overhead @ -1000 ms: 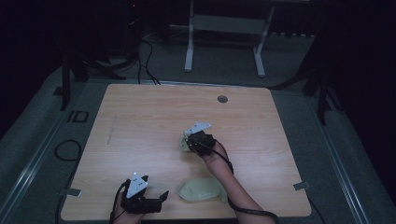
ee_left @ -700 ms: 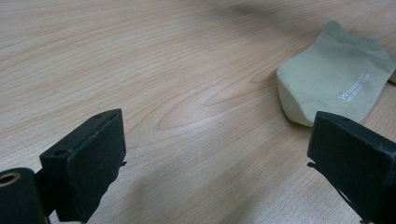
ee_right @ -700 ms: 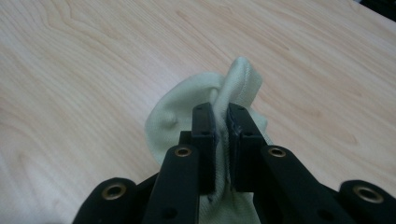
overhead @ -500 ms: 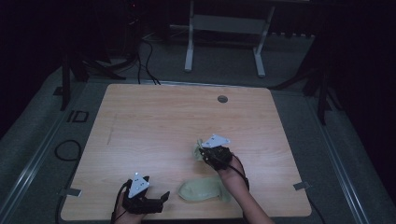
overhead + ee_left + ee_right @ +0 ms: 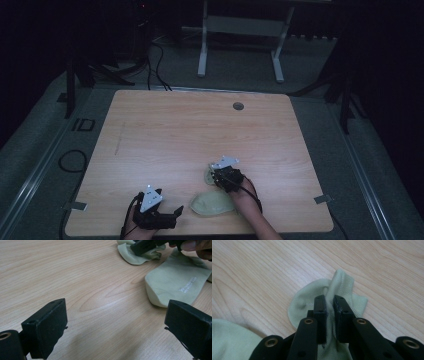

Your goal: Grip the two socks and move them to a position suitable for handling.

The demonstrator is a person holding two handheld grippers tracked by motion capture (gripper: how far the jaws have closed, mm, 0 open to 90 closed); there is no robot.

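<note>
High view: your left gripper [image 5: 176,212] at near table [image 5: 165,130] edge, jaws spread wide, nothing between. Flat pale green sock [image 5: 212,204] just right of it, partly hidden by your right forearm. Right gripper [image 5: 214,176] pinches crumpled second sock [image 5: 329,293], fold clamped between jaws; sock lies on table. Far half of table free.
</note>
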